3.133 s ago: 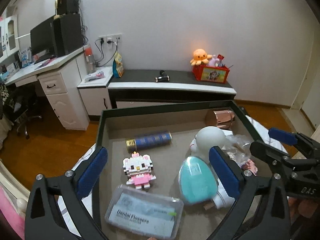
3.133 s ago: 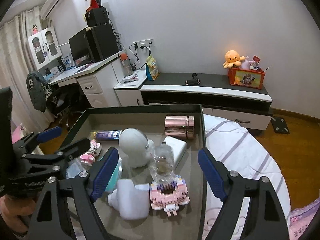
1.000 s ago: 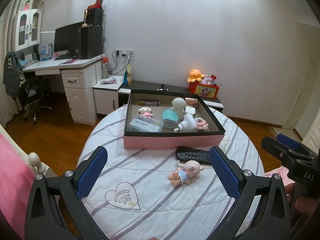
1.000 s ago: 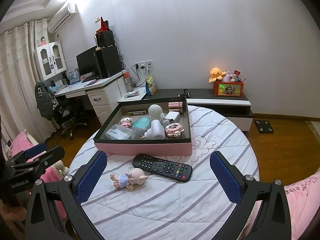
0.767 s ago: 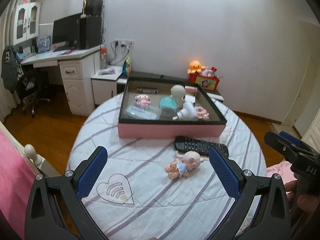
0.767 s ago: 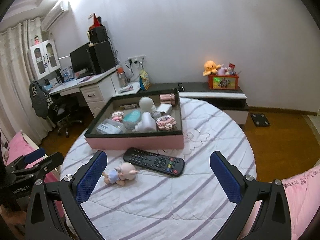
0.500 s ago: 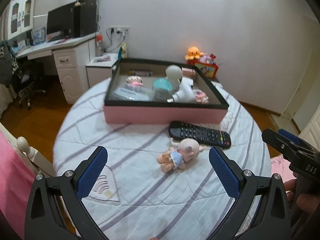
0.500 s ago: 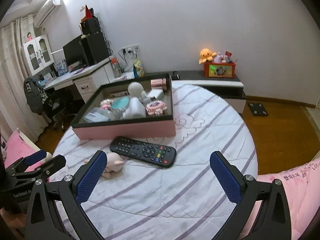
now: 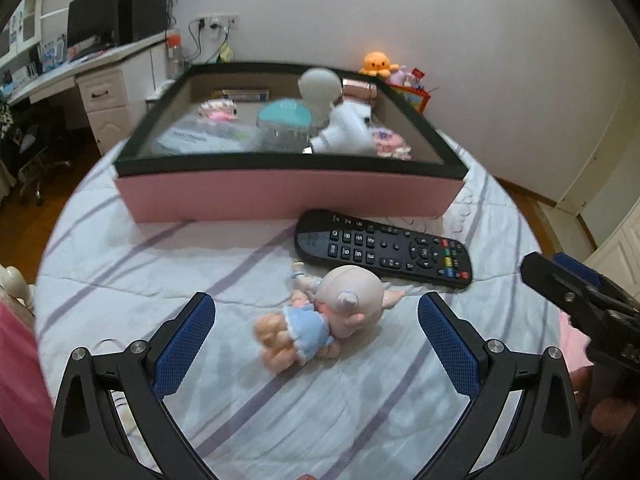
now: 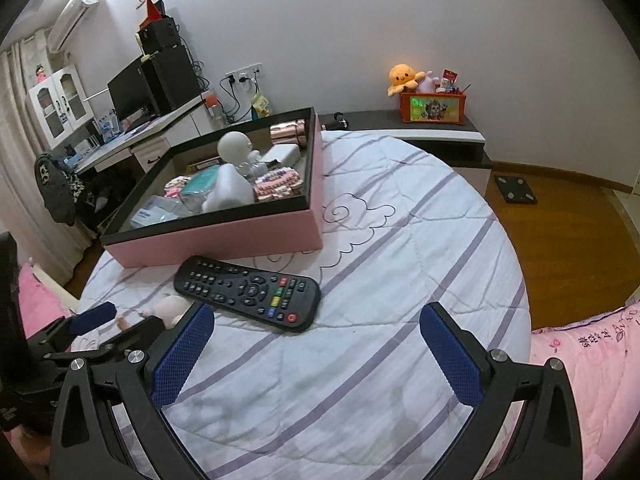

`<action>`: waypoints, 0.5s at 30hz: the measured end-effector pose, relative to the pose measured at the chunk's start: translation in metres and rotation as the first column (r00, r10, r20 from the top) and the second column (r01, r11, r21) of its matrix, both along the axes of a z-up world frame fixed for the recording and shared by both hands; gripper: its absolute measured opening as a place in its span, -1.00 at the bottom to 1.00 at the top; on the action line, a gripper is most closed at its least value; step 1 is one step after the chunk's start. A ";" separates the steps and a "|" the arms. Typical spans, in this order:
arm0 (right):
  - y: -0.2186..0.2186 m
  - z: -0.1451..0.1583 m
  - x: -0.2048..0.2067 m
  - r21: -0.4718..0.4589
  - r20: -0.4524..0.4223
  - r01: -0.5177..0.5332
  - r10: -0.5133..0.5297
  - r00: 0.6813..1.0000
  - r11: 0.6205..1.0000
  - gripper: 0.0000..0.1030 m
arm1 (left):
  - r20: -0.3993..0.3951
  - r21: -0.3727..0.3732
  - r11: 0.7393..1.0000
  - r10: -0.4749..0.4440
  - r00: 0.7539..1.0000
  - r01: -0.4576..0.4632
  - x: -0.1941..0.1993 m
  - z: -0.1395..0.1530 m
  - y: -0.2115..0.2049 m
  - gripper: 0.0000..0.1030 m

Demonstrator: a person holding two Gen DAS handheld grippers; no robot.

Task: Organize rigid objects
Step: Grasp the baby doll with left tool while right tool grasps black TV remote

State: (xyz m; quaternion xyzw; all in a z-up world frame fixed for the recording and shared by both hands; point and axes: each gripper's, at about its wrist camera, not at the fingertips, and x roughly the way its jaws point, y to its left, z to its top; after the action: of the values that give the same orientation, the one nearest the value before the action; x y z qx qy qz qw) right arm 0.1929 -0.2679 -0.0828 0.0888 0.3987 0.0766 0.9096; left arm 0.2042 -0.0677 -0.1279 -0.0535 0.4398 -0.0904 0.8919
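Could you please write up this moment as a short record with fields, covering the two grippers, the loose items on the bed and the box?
surface: round bed with striped quilt
left gripper: open, holding nothing, its fingers either side of the baby doll
right gripper: open, holding nothing, over bare quilt
baby doll: lying on the quilt, outside the box
remote control: flat on the quilt between doll and box
pink box: on the quilt, already filled with several items
left to store: doll and remote

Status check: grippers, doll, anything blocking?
Left gripper open, lined up on doll. Right gripper open, empty. Remote just behind doll, near box.
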 end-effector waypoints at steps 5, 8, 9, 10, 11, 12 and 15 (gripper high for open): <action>-0.002 -0.006 0.007 -0.008 -0.020 -0.001 0.001 1.000 1.000 1.00 | -0.045 0.002 1.000 0.013 0.999 -0.013 0.015 -0.024 -0.003 0.99; -0.001 -0.010 0.012 -0.017 -0.034 -0.011 0.010 0.999 1.000 1.00 | -0.021 0.015 1.000 -0.011 1.000 0.012 0.015 -0.024 -0.005 0.87; 0.001 -0.012 0.013 -0.021 -0.040 -0.017 0.016 0.999 1.000 1.00 | -0.016 0.011 1.000 -0.017 1.000 0.017 0.015 -0.023 -0.004 0.80; 0.002 -0.013 0.015 -0.024 -0.045 -0.023 0.022 0.999 0.999 1.00 | -0.013 0.015 1.000 -0.021 1.000 0.021 0.016 -0.022 -0.002 0.60; 0.004 -0.014 0.017 -0.026 -0.049 -0.029 0.027 0.998 0.999 1.00 | -0.011 0.022 0.999 -0.026 1.000 0.027 0.017 -0.022 0.000 0.48; 0.007 -0.016 0.018 -0.031 -0.053 -0.040 0.038 0.998 0.999 1.00 | -0.013 0.017 0.999 -0.030 0.999 0.030 0.018 -0.020 0.003 0.46; 0.014 -0.019 0.022 -0.045 -0.063 -0.063 0.060 0.996 0.997 1.00 | -0.029 0.007 0.999 -0.051 0.998 0.051 0.021 -0.019 0.006 0.49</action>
State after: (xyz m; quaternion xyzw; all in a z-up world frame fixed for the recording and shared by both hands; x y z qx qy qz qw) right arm 0.2151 -0.2537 -0.1015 0.0574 0.4308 0.0923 0.8959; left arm 0.2255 -0.0618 -0.1468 -0.0401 0.4540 -0.1106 0.8832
